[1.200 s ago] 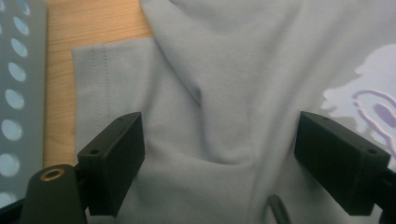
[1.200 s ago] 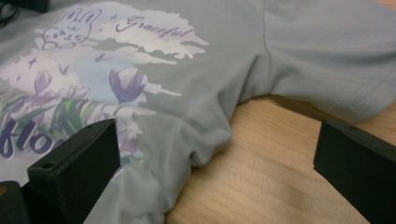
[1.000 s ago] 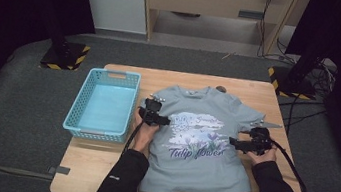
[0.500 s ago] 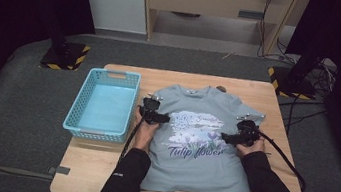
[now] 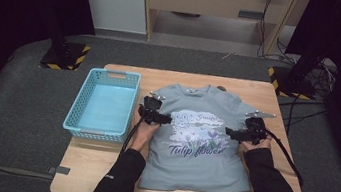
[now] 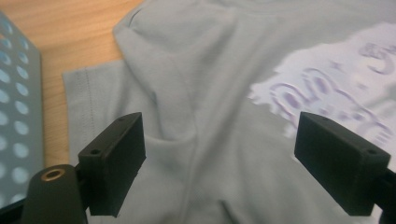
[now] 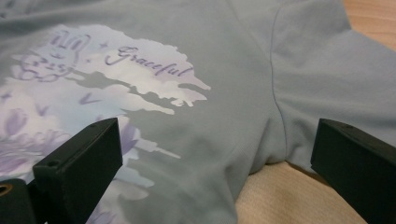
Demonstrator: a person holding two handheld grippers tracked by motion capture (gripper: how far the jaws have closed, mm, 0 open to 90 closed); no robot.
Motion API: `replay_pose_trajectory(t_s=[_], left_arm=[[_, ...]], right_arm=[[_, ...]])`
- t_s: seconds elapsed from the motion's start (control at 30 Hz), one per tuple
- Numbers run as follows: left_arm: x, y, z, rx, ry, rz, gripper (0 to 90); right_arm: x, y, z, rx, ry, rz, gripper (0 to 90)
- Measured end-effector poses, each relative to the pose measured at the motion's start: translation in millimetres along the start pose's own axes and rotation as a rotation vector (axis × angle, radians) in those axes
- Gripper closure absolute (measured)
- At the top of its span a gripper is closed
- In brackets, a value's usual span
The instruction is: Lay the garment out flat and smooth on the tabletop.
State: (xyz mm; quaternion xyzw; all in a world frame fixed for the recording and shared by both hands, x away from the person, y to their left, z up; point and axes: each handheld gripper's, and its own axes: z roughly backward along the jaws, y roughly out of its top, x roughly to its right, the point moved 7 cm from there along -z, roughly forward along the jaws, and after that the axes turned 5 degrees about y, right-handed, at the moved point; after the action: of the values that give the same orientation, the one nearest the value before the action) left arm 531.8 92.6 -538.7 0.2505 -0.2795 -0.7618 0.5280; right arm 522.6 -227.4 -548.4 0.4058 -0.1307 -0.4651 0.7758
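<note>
A grey-blue T-shirt (image 5: 196, 165) with a purple "Tulip flower" print lies flat, front up, on the wooden table (image 5: 93, 166). My left gripper (image 5: 167, 119) hovers over the shirt's left side near the sleeve, pointing right. In the left gripper view its jaws stand wide open (image 6: 224, 154) above the cloth (image 6: 210, 93) with nothing pinched. My right gripper (image 5: 229, 132) points left over the shirt's right side by the armpit. In the right gripper view its jaws are open (image 7: 219, 158) above the shirt (image 7: 233, 70), with nothing between them.
A light blue plastic basket (image 5: 76, 108) stands empty on the table's left part, close beside my left hand. Bare wood lies in front of the basket and right of the shirt (image 5: 277, 111). Black stands with striped bases (image 5: 62, 58) are on the floor beyond.
The right gripper has moved left from the shirt's right edge to over the cloth near the armpit. The left gripper stays in nearly the same spot.
</note>
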Motion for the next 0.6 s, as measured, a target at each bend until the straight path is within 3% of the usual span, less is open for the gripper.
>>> replay_pose_trajectory(t_s=[0.1,0.17,0.23,0.5,0.6], left_arm=[[11.9,-5.0,28.9,0.013,-0.047,-0.062,13.1],[16.2,-10.3,43.3,0.051,-0.054,-0.082,15.1],[19.9,-16.9,54.8,0.046,-0.077,-0.092,12.6],[28.6,-49.6,87.0,0.1,-0.104,-0.074,7.7],[30.4,-61.7,89.5,0.072,-0.126,-0.076,6.0]], right_arm=[[-7.0,-2.6,14.5,0.021,0.014,-0.002,1.5],[-10.6,-5.8,19.6,0.02,0.02,-0.001,1.4],[-14.4,-8.5,24.4,0.019,0.029,-0.001,1.4],[-22.3,-18.6,45.9,0.03,0.027,0.001,1.1],[-28.3,-24.4,52.3,0.038,0.034,-0.007,1.2]])
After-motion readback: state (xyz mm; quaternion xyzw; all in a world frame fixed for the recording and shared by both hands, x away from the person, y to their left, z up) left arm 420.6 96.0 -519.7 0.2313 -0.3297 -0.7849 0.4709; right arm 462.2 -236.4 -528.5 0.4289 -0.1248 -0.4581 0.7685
